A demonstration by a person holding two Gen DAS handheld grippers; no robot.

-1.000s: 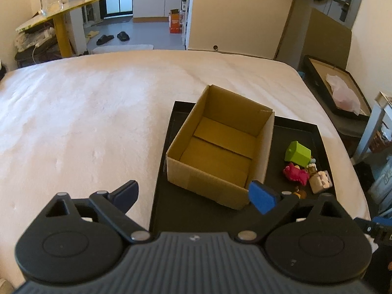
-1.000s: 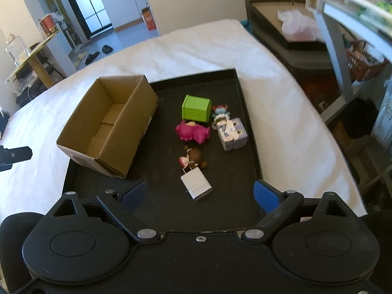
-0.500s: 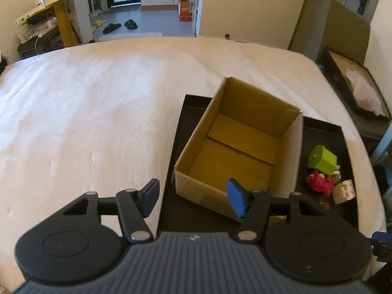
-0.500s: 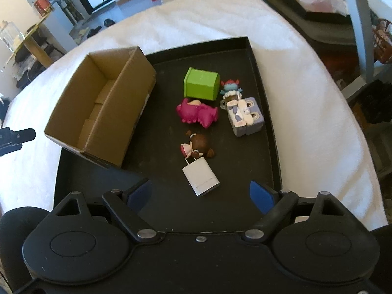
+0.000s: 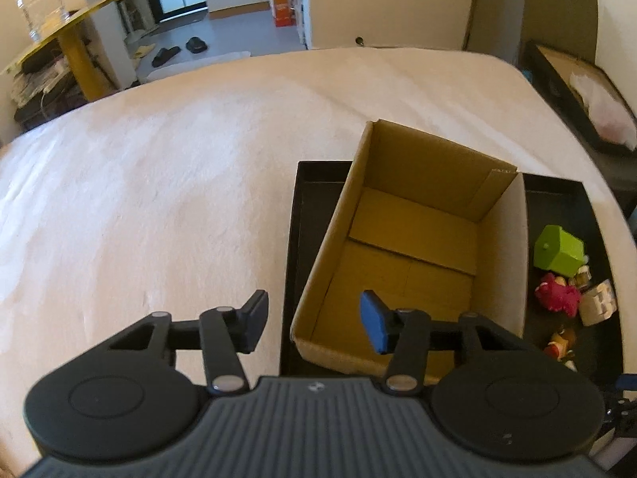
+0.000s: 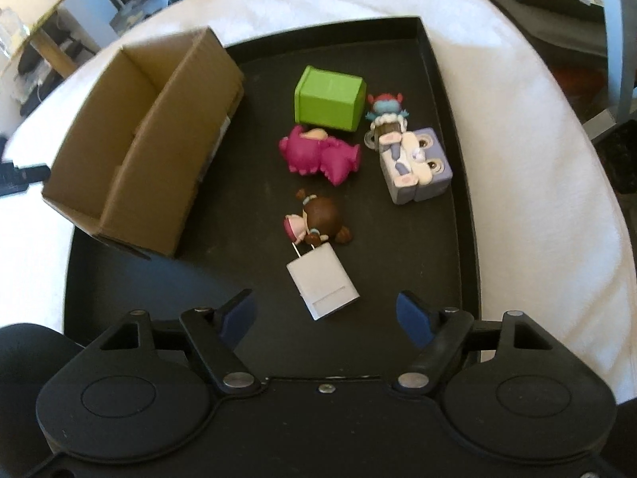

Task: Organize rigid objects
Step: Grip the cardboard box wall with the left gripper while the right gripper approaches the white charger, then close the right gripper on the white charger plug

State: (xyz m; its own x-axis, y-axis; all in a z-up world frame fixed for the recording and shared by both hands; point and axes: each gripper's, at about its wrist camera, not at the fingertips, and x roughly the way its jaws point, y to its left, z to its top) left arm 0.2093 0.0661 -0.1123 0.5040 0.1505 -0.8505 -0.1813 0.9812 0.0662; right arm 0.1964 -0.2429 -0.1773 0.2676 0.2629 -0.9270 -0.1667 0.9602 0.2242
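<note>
So far: nothing was packed
Box: empty
Toys: all lay on tray
Left gripper: narrowing, agape, straddling box wall
Right gripper: narrowing, agape, empty

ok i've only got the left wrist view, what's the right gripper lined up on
Observer: The right gripper hangs over the black tray, with the near end of the white box between its fingertips. Its jaws have just been closing, but the pads are not on the box.
Operator: anything up against that box
Observer: A brown-haired figure lies at its far end and seems to touch one corner.
</note>
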